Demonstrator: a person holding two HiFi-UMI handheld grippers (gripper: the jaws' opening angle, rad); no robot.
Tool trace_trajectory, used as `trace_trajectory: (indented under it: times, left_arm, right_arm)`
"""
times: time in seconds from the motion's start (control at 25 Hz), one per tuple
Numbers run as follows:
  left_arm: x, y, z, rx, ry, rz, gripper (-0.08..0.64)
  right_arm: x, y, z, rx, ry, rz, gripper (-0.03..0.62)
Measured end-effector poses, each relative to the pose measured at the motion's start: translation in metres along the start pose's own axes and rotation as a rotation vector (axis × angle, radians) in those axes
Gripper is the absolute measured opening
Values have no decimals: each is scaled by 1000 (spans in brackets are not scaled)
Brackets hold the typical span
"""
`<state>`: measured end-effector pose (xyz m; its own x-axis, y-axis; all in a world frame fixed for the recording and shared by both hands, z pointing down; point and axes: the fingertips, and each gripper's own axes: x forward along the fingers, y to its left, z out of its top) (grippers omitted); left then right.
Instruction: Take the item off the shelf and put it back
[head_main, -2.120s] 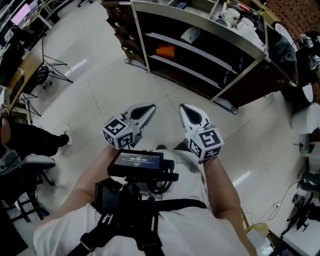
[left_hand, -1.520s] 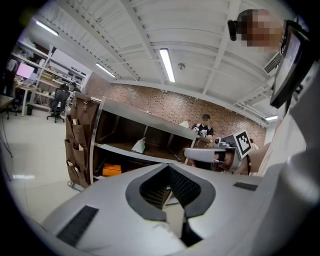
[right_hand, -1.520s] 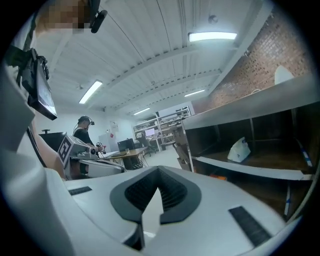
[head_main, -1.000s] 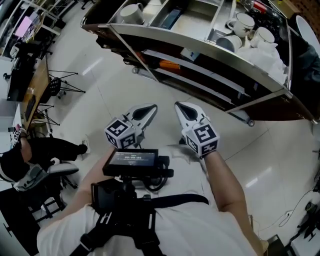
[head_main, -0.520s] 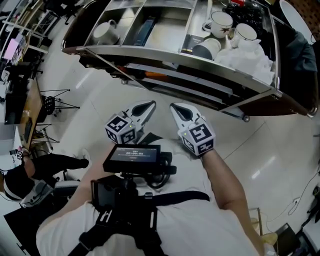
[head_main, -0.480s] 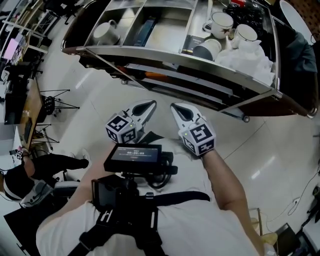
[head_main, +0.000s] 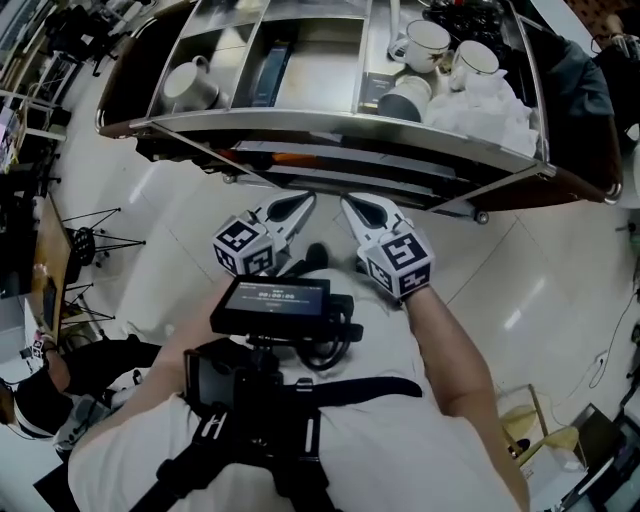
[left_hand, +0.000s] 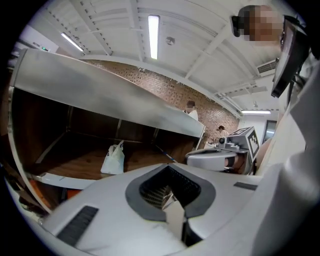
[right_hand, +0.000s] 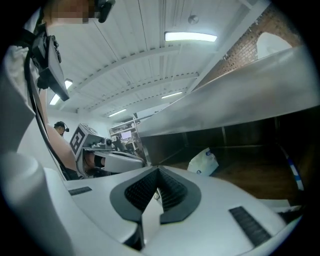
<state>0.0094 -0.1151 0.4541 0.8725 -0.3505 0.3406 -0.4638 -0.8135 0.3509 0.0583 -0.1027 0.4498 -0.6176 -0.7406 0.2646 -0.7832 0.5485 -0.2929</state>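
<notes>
A small white bag (left_hand: 113, 159) stands on the wooden middle board of the shelf unit (head_main: 330, 125); the right gripper view also shows the bag (right_hand: 203, 162). In the head view the unit's top tray hides it. An orange item (head_main: 295, 158) lies on a lower board. My left gripper (head_main: 300, 201) and right gripper (head_main: 351, 202) are held side by side just in front of the shelf, both pointing at it. Both are shut, with nothing between the jaws. The left gripper (left_hand: 172, 197) and the right gripper (right_hand: 157, 192) each sit well short of the bag.
The top tray holds mugs (head_main: 425, 45), a grey cup (head_main: 185, 82), a dark box (head_main: 268, 72) and white cloth (head_main: 490, 105). A seated person (head_main: 40, 400) and a tripod stand (head_main: 90, 235) are on my left. A dark chair (head_main: 580, 70) stands at the shelf's right end.
The shelf has drawn much closer and now fills the top of the head view. Both grippers stay shut and side by side, now nearly at the shelf's front edge.
</notes>
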Motion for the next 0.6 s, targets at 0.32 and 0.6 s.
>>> trace_trajectory:
  times: [0.32, 0.6]
  left_arm:
    - [3, 46, -14, -10, 20, -8, 11]
    - [25, 95, -35, 20, 74, 99, 11]
  right_arm:
    - [26, -11, -5, 27, 37, -96, 6]
    - [34, -21, -18, 93, 51, -168, 6]
